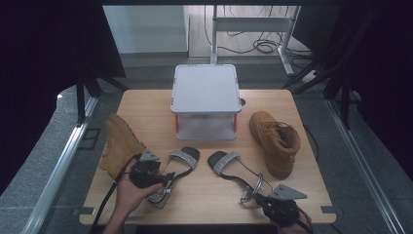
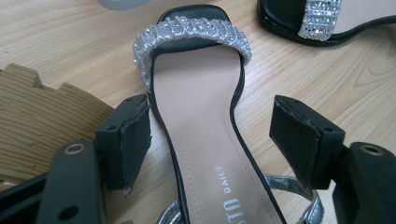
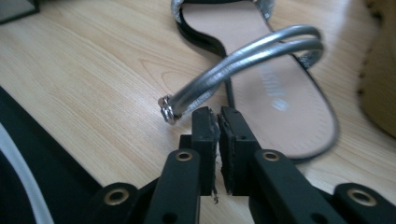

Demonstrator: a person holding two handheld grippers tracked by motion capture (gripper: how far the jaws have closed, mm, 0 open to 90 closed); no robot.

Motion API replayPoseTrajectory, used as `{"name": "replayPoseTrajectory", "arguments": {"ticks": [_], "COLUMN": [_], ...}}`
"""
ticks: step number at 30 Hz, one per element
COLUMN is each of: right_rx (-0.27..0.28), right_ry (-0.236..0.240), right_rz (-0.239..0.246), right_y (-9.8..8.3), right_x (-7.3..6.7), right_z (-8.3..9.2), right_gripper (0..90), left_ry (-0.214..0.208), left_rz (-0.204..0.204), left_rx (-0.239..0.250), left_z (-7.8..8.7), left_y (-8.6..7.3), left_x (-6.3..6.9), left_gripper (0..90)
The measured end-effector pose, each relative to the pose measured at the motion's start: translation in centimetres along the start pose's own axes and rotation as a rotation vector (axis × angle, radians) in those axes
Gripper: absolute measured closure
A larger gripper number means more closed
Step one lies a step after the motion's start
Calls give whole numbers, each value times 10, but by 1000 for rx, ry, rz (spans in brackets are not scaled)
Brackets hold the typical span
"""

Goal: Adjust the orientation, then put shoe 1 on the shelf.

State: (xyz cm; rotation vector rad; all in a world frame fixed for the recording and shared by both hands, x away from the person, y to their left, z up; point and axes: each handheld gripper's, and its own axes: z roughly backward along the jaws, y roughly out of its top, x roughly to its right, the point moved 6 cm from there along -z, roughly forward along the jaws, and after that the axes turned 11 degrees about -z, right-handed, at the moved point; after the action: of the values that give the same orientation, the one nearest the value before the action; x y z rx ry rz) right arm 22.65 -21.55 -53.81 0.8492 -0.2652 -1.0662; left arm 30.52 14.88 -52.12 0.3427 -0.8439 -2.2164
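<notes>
From the high view, a wooden table (image 1: pixel 146 105) is seen with a white lidded box (image 1: pixel 206 100) at its far middle. A tan boot (image 1: pixel 118 143) lies on its side at the left and a second tan boot (image 1: pixel 275 141) stands at the right. Two black sandals with glittering toe straps lie between them. The left gripper (image 1: pixel 160 183) is held over the heel end of the left sandal (image 1: pixel 179 164). The right gripper (image 1: pixel 258 197) is held just behind the silver ankle strap of the right sandal (image 1: pixel 233 168), at the near edge of the table.

In the left gripper view, the jaws are seen wide apart, one on each side of the left sandal (image 2: pixel 201 126). The sole runs forward between them, and neither pad presses on it. The ridged sole of the tan boot (image 2: pixel 42 121) is seen just beside the left jaw. The toe of the other sandal (image 2: pixel 322 18) lies ahead to the right.

In the right gripper view, the jaws are seen almost together, with a thin gap left between the pads and nothing clamped. The looped silver strap (image 3: pixel 243 60) of the right sandal (image 3: pixel 275 93) rises just ahead of the tips, its buckle end just ahead and to the left.
</notes>
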Motion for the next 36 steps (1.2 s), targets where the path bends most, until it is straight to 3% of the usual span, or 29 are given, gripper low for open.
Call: {"name": "replayPoseTrajectory", "arguments": {"ticks": [4, 5, 6, 10, 16, 27, 36], "right_rx": [31, 31, 59, 102, 115, 71, -5], "right_ry": [-13, -13, -57, -74, -76, -41, -31], "right_rz": [0, 0, 6, -12, 2, 51, 98], "right_y": [6, 6, 12, 22, 38, 67, 77], "right_x": [6, 6, 10, 15, 13, 9, 11], "right_z": [13, 13, 21, 30, 23, -3, -14], "right_gripper": [654, 654, 589, 520, 464, 410, 398], "left_ry": [3, 3, 7, 8, 7, 20, 15], "left_rz": [0, 0, 6, 7, 4, -7, -28], "left_rx": [3, 3, 8, 6, 8, 14, 5], "left_z": [2, 2, 2, 1, 2, 5, 3], "left_y": [0, 0, 0, 0, 0, 7, 10], "left_x": [0, 0, -1, -2, 0, -2, -1], "left_gripper": [289, 289, 289, 289, 289, 289, 290]}}
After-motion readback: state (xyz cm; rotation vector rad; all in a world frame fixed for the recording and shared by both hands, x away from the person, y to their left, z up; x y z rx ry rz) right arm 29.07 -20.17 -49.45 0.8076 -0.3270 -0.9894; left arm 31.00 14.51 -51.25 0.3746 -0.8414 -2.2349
